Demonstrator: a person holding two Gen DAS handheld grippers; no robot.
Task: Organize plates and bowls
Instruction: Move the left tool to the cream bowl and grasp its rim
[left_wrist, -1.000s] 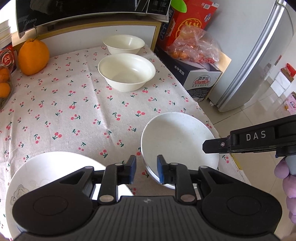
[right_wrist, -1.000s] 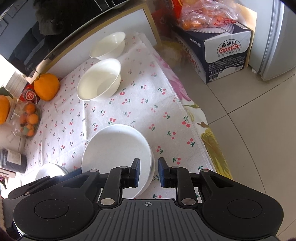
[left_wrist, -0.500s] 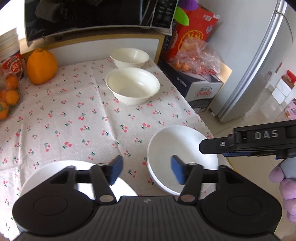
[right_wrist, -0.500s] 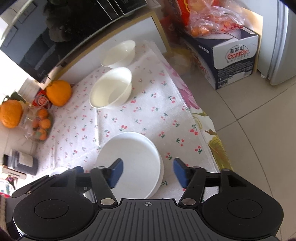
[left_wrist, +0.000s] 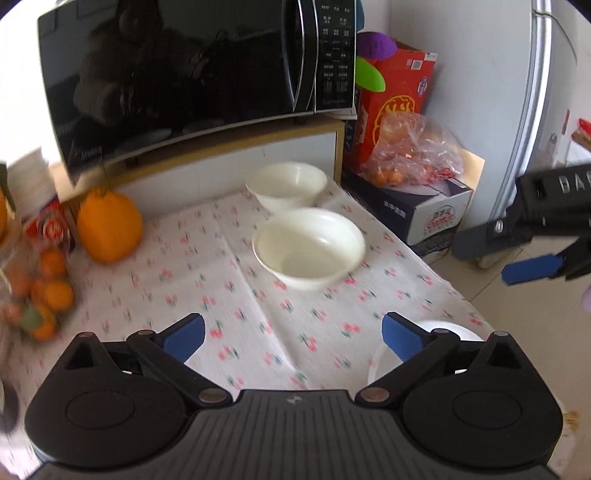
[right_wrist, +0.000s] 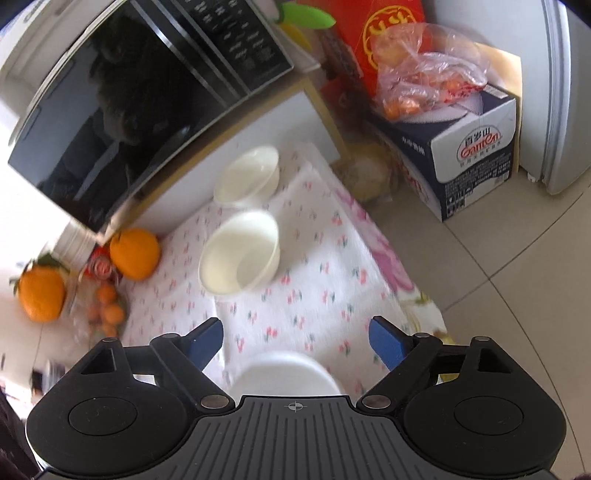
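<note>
Two cream bowls stand on the cherry-print tablecloth (left_wrist: 207, 280): a large one (left_wrist: 309, 246) in the middle and a smaller one (left_wrist: 287, 183) behind it by the cabinet. They also show in the right wrist view, large (right_wrist: 240, 253) and small (right_wrist: 248, 175). A white plate (right_wrist: 284, 374) lies at the near edge, mostly hidden under my right gripper (right_wrist: 297, 339); its rim shows in the left wrist view (left_wrist: 448, 326). My left gripper (left_wrist: 293, 338) is open and empty, raised above the cloth. My right gripper is open and empty, also seen at the right (left_wrist: 532, 267).
A black microwave (left_wrist: 192, 77) sits on the cabinet behind the bowls. A big orange fruit (left_wrist: 109, 229) and small oranges (left_wrist: 48, 291) are at the left. Boxes and a bag of oranges (left_wrist: 410, 151) stand on the floor at the right, beside a fridge (left_wrist: 554, 92).
Both grippers opened wide, let go of the plates and lifted back. The views tilted up toward the bowls and microwave; the plates slid down out of sight.
</note>
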